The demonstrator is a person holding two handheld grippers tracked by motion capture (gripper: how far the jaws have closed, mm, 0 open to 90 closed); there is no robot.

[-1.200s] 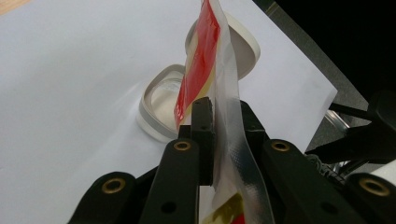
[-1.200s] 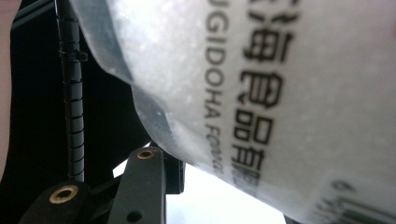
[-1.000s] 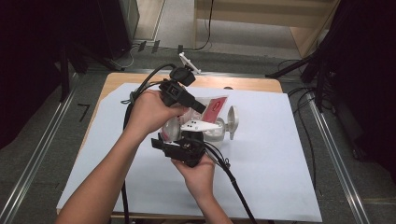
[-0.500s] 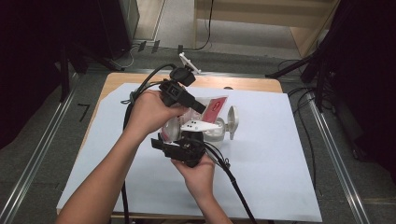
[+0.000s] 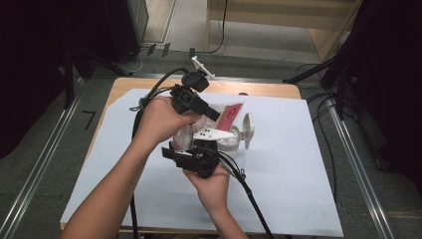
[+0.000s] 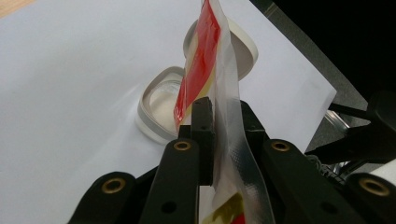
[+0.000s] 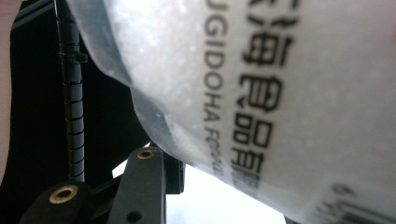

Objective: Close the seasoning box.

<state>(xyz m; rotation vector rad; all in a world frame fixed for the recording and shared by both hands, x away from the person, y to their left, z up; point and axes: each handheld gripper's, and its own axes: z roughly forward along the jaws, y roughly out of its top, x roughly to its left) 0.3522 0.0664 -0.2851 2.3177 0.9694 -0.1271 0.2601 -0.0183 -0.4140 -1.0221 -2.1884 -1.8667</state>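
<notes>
Tipping the bag (image 6: 224,93), clamped by the left gripper (image 6: 219,135), risks spilling beside the tub (image 6: 156,109) (right gripper (image 5: 199,149) grip unclear).

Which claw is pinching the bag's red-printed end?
The left claw: its jaws clamp the bag at the red-and-clear end above the open white container. The right claw meets the bag's white side with black lettering.
</notes>
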